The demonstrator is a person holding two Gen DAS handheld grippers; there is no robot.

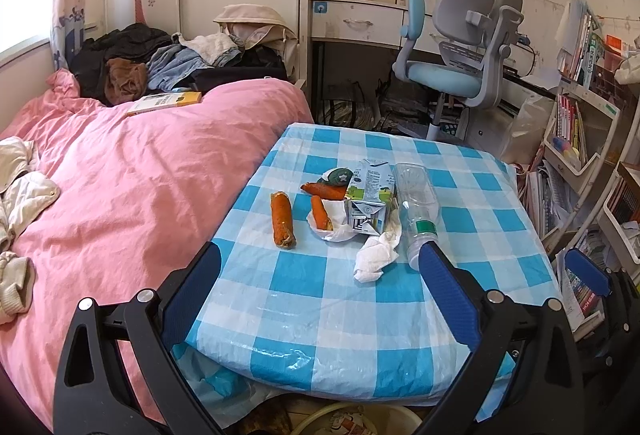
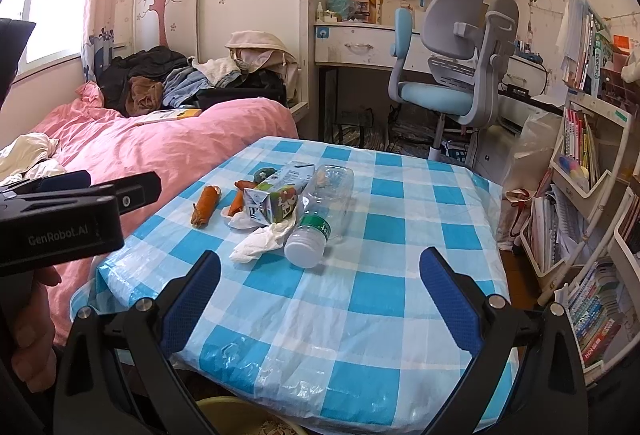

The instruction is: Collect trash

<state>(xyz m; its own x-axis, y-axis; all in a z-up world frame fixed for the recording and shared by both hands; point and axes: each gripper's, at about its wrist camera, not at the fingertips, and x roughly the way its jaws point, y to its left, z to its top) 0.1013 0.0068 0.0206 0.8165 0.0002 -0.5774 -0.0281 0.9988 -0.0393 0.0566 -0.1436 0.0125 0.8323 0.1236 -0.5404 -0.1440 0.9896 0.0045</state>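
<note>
Trash lies in a cluster on the blue checked tablecloth [image 1: 320, 307]: a large carrot [image 1: 282, 219], two smaller carrots [image 1: 321, 213] on a white wrapper, a crushed milk carton [image 1: 370, 197], a clear plastic bottle [image 1: 418, 203] on its side and a crumpled tissue [image 1: 378, 255]. My left gripper [image 1: 320, 249] is open, short of the tissue, holding nothing. My right gripper [image 2: 320, 255] is open too, its fingers on either side of the bottle's cap end [image 2: 304, 249] but nearer than it. The carton [image 2: 280, 197] and tissue [image 2: 260, 241] lie just left of the bottle.
A yellowish bin [image 1: 360, 419] sits under the table's near edge. A pink bed [image 1: 140, 175] borders the table's left side. A blue desk chair [image 1: 452, 75] stands behind, and bookshelves [image 1: 580, 139] crowd the right. A hand [image 2: 32, 335] holds the left gripper's black body [image 2: 60, 223].
</note>
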